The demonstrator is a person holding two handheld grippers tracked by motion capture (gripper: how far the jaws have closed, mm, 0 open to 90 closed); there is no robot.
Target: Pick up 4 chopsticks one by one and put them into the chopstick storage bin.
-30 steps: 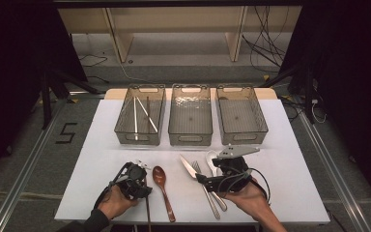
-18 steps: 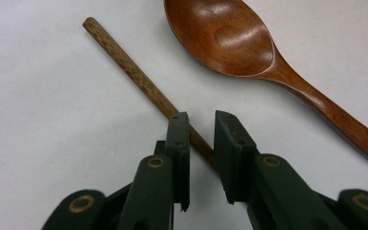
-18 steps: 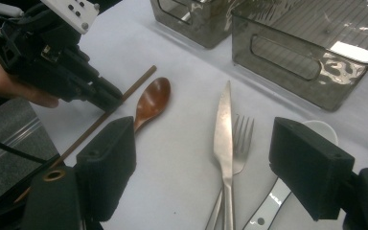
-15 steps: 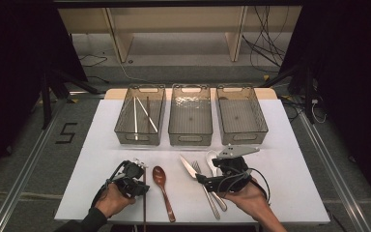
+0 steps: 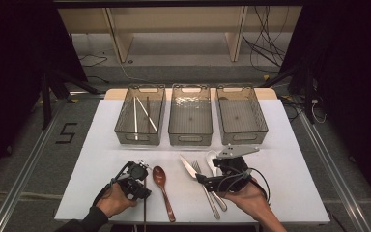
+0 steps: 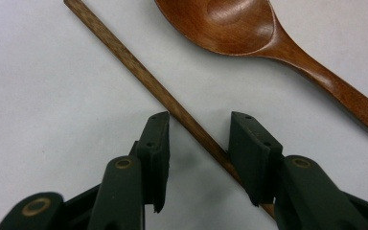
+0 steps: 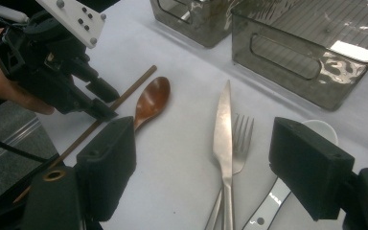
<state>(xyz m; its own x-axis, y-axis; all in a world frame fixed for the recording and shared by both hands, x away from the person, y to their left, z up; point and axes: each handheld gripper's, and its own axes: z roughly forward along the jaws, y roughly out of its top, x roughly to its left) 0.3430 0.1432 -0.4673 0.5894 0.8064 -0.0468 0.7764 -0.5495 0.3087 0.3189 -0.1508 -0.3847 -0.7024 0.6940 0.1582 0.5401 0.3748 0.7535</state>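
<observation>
Three clear bins sit in a row at the far side of your white desk [image 5: 290,145]: the left bin [image 5: 140,116] has a couple of pale sticks and a dark one lying in it, while the middle bin [image 5: 190,116] and the right bin [image 5: 241,115] look bare inside.

Your left gripper [image 6: 199,139] is low over the near left part of the desk, jaws apart by a moderate gap, straddling a thin wooden chopstick [image 6: 139,72] that runs diagonally between them. From the left gripper view the stick passes close to the right-hand jaw, and I can't tell if it's touching. It isn't clamped, it lies flat on the desk. Just beside it is the wooden spoon [image 5: 163,191], bowl pointing toward the bins, handle toward you.

Your right gripper [image 7: 201,177] is spread wide with nothing between the jaws, hovering over the metal cutlery near the middle front of the desk. Below it the knife [image 7: 224,143] lies next to the fork [image 7: 242,129], their handles crossing, and a white spoon [image 7: 273,196] is just to the right of them, partly hidden behind the jaw.
</observation>
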